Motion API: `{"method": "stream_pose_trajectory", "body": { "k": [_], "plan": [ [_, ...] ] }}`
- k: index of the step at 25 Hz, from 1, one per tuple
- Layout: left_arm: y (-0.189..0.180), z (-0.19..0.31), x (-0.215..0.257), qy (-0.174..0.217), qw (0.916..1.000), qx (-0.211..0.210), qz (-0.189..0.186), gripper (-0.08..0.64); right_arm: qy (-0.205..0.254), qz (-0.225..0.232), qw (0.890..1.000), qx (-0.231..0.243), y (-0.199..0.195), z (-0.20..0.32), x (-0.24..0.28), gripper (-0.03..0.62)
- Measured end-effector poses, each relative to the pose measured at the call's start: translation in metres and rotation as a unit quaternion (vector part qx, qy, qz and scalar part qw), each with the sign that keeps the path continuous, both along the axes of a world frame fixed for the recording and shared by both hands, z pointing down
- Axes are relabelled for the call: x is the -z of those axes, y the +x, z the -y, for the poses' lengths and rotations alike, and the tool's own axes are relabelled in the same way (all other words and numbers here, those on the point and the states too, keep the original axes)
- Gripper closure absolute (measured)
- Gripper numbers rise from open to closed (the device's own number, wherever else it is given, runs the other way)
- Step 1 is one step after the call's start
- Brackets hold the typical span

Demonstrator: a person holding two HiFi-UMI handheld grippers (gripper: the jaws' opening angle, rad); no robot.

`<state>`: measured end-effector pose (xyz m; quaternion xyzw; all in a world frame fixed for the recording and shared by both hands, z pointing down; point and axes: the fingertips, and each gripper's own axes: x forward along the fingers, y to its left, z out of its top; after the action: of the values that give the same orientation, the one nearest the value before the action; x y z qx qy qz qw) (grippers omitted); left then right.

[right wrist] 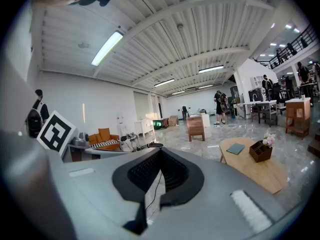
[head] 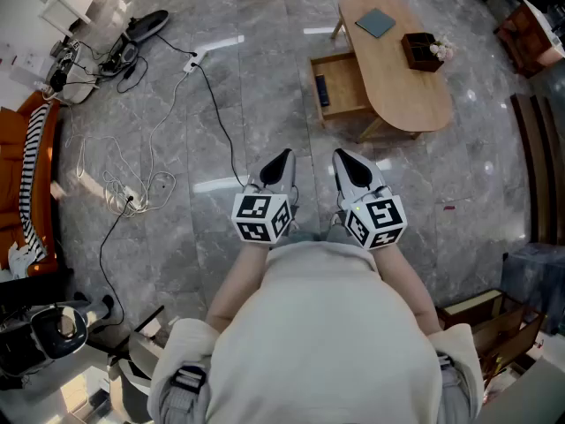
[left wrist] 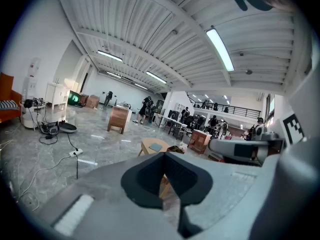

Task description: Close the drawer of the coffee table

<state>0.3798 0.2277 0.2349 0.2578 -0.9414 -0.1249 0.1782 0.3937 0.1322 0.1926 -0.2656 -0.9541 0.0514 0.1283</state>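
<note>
The right gripper (right wrist: 159, 166) points out over a grey marble floor (right wrist: 210, 136), its dark-padded jaws closed together with nothing between them. To the right stands the oval wooden coffee table (right wrist: 260, 176), bearing a teal notebook (right wrist: 235, 148) and a brown organizer box (right wrist: 259, 152). An orange sofa (right wrist: 102, 135) sits far left.

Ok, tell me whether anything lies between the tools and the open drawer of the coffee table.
Nothing visible does. Bare floor runs from the left tool and right tool to the open drawer. The black cable lies off to the left of that path. A small dark thing lies inside the drawer.
</note>
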Motion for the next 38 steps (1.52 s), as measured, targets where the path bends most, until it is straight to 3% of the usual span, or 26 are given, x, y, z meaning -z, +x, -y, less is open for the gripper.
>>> {"method": "stream_pose_trajectory", "body": {
  "k": [13, 24, 32, 38],
  "plan": [
    [0.004, -0.032, -0.005, 0.012, 0.9999, -0.004, -0.011, 0.56, 0.013, 0.005, 1.0, 0.022, 0.004, -0.047, -0.004, 0.594],
    [-0.004, -0.065, -0.009, 0.021, 0.9997, -0.001, -0.015, 0.56, -0.011, -0.024, 1.0, 0.01, 0.0, -0.073, -0.017, 0.591],
    [-0.039, -0.075, -0.017, 0.015, 0.9998, 0.001, -0.015, 0.56, -0.015, -0.034, 0.999, 0.034, -0.032, -0.088, -0.03, 0.591],
    [-0.086, -0.085, -0.02, 0.014, 0.9998, 0.006, -0.011, 0.56, -0.023, -0.032, 0.998, 0.044, -0.082, -0.102, -0.034, 0.591]
  ]
}}
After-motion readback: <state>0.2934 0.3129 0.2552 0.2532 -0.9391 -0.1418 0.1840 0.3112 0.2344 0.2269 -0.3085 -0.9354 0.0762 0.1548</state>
